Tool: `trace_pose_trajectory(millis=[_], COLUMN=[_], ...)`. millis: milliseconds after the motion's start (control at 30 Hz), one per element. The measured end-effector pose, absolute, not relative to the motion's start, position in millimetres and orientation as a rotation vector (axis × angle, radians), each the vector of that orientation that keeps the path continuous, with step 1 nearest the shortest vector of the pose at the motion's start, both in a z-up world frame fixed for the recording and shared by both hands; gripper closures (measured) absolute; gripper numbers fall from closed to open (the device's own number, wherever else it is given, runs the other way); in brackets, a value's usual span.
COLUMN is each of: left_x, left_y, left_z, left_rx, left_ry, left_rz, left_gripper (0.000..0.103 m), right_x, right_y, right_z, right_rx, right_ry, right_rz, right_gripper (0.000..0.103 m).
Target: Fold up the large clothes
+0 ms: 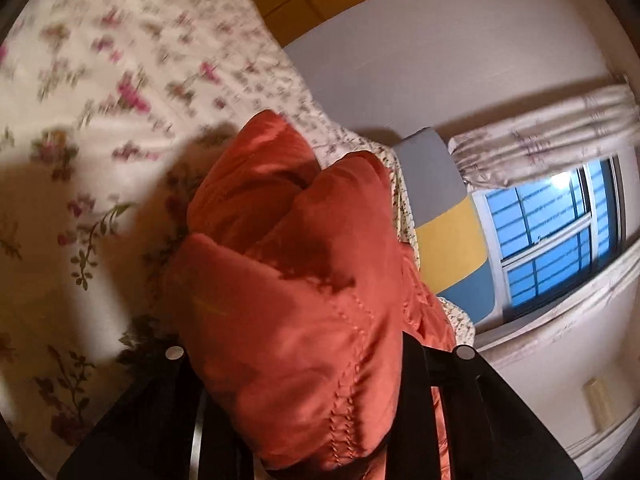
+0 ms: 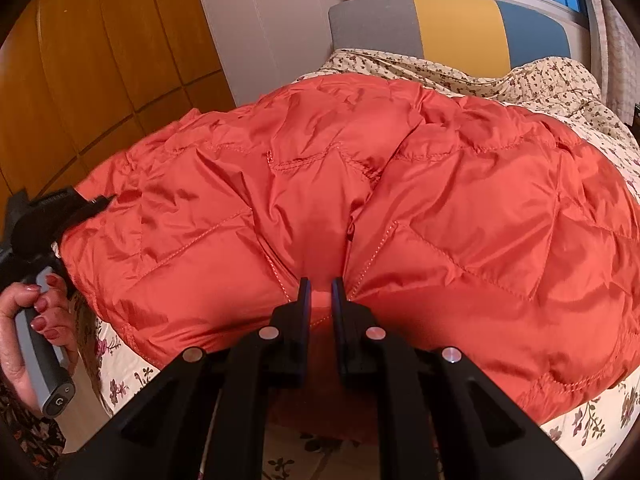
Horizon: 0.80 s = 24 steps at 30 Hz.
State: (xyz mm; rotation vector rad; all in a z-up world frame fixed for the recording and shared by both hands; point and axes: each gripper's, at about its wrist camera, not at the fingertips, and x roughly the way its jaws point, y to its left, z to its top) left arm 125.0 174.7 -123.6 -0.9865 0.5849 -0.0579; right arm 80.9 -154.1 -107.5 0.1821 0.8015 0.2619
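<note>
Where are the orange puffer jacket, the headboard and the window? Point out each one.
orange puffer jacket (image 2: 460, 200): right wrist view, on its quilted upper surface.
headboard (image 2: 456, 28): right wrist view, on the yellow middle panel.
window (image 1: 552, 232): left wrist view, on the blue panes.

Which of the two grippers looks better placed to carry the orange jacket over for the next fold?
Probably the left gripper: it pinches a bunched end of the orange quilted puffer jacket, raised off the floral bedsheet. The right gripper clamps the near edge, anchoring it.
</note>
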Motion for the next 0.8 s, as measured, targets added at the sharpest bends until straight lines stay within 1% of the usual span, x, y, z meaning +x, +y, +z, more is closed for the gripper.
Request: trace_pose_trajectory(millis=[300, 467, 600, 800], left_x=[103.4, 90.8, 86.9, 92.9], left_y=[115.8, 61.5, 25.9, 18.3], left_z=[-37.2, 3.8, 18.5, 18.5], left_rx=[-0.634, -0.38, -0.236, -0.203], left_ry=[0.451, 0.404, 0.394, 0.418], left_rz=[-0.089, -0.137, -0.172, -0.179], left_gripper=[0.081, 0.081, 0.08, 0.081], right_x=[80.1, 84.1, 88.9, 89.2], right_y=[-153.5, -155.1, -158.8, -159.9], right_z=[-111.6, -110.5, -108.9, -106.8], right_rx=[0.185, 0.202, 0.233, 0.245], right_ry=[0.809, 0.827, 0.852, 0.87], right_rz=[0.251, 0.255, 0.263, 0.271], right_gripper=[0.094, 0.094, 0.094, 0.094])
